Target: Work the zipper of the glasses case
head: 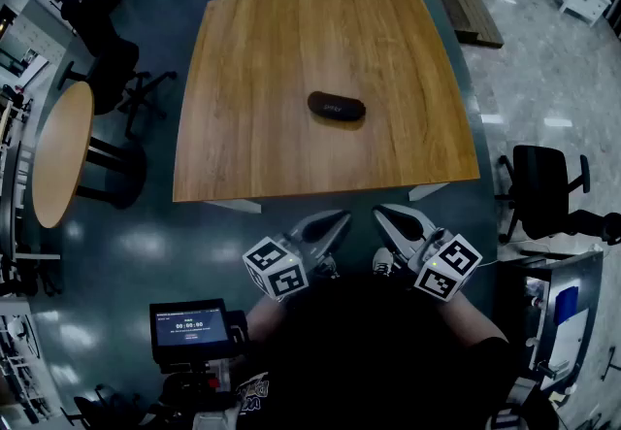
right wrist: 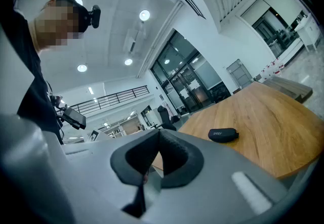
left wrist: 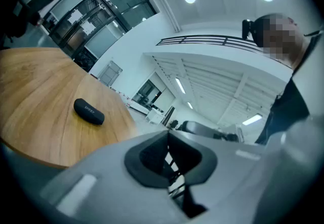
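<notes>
1. Though white lettering shows on the black glasses case (head: 337,107), it is too small to read.
2. It lies mid-counter (head: 291,49), its zipper impossible to make out.
3. Left tool (head: 333,221) and right tool (head: 386,215) sit pressed together, empty, well apart from it.

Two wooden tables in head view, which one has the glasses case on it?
The square table: the black glasses case lies near its middle. The round table stands apart at the left.
</notes>
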Available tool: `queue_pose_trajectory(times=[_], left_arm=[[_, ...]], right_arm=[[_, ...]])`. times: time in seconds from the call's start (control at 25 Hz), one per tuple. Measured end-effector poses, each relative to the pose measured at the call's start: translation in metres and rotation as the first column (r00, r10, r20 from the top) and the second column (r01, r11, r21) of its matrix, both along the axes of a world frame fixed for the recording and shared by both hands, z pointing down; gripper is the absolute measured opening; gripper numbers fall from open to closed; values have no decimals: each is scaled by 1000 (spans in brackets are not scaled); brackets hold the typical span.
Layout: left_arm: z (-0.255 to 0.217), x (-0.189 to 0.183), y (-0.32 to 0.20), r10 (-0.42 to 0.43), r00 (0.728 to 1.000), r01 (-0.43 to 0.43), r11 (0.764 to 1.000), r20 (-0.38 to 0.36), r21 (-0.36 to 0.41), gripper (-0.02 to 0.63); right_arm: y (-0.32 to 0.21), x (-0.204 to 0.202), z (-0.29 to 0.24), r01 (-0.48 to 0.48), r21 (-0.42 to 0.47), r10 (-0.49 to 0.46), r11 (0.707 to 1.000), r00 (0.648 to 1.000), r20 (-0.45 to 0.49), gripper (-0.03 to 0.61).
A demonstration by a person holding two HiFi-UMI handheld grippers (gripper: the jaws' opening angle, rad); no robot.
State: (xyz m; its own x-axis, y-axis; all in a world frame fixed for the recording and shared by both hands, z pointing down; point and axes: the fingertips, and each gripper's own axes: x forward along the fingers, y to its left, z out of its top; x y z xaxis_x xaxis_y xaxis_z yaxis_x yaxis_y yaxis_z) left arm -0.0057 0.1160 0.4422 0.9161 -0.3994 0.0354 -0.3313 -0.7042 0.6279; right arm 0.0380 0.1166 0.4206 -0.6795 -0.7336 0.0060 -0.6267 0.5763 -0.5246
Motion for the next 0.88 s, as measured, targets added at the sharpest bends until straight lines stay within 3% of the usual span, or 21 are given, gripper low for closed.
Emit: queue_pose_trajectory(times=[0.8, 0.88], left_arm=[[10, 30, -2, -14, 1000, 14, 1000, -4, -28, 2], [12, 37, -2, -23, 1000, 23, 999, -1, -37, 2]], right_arm=[[-3, 29, 5, 5, 13, -5, 1000, 1000, -26, 6], [-5, 37, 9, 14, 0, -14, 1000, 1000, -21, 71]])
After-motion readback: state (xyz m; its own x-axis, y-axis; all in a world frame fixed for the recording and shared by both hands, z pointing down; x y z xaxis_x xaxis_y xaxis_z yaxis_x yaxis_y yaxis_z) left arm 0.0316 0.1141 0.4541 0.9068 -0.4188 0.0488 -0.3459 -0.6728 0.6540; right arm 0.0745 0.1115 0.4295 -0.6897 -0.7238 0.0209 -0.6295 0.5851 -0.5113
